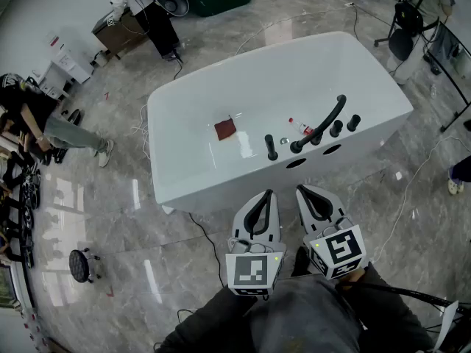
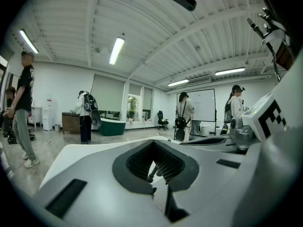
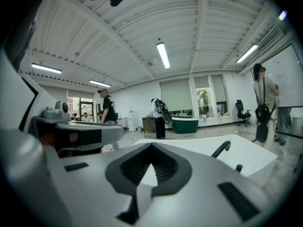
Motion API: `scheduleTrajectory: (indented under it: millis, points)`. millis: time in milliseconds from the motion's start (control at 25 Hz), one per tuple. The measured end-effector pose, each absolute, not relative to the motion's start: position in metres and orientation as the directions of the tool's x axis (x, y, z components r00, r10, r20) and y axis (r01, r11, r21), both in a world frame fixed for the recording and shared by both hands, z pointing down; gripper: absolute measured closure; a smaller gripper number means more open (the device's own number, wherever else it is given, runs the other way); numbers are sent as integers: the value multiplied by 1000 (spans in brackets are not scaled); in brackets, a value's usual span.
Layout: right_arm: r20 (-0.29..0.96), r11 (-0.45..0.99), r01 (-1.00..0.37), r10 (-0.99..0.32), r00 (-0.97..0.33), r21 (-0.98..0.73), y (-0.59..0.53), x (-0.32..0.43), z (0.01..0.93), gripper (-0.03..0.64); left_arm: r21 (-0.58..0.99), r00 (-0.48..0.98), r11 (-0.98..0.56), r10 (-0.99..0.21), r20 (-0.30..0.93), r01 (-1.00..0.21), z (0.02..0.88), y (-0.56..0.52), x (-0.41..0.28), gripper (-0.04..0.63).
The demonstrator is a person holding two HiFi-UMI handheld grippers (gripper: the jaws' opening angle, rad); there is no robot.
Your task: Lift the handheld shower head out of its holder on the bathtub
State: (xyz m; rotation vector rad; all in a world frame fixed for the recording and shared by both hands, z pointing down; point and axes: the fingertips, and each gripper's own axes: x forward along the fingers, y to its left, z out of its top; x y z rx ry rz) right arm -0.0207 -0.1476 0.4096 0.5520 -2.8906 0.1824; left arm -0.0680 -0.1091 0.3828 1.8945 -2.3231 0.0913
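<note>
Clearly pre-grasp: left hand-held gripper (image 1: 266,195) & right hand-held gripper (image 1: 303,190) were clenched, empty. Shower head (image 1: 271,147) stood in its holder on near rim of bathtub (image 1: 191,186); best open jaws, straddle stem, lift straight up.

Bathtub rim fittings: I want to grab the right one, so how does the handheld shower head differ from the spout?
The handheld shower head is short, straight and upright; the spout is longer and arched. The shower head stands alone, leftmost; the spout sits beside two knobs. Both are black, on the near rim of the bathtub.
</note>
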Motion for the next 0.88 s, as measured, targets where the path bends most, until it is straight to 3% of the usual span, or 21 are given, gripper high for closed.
scheduleTrajectory:
  millis: [880]
  points:
    - [187,946,-290,-262,-947,-145,-180,12,418,614,-3,-279,283,-944,173,-959,388,-131,-23,592]
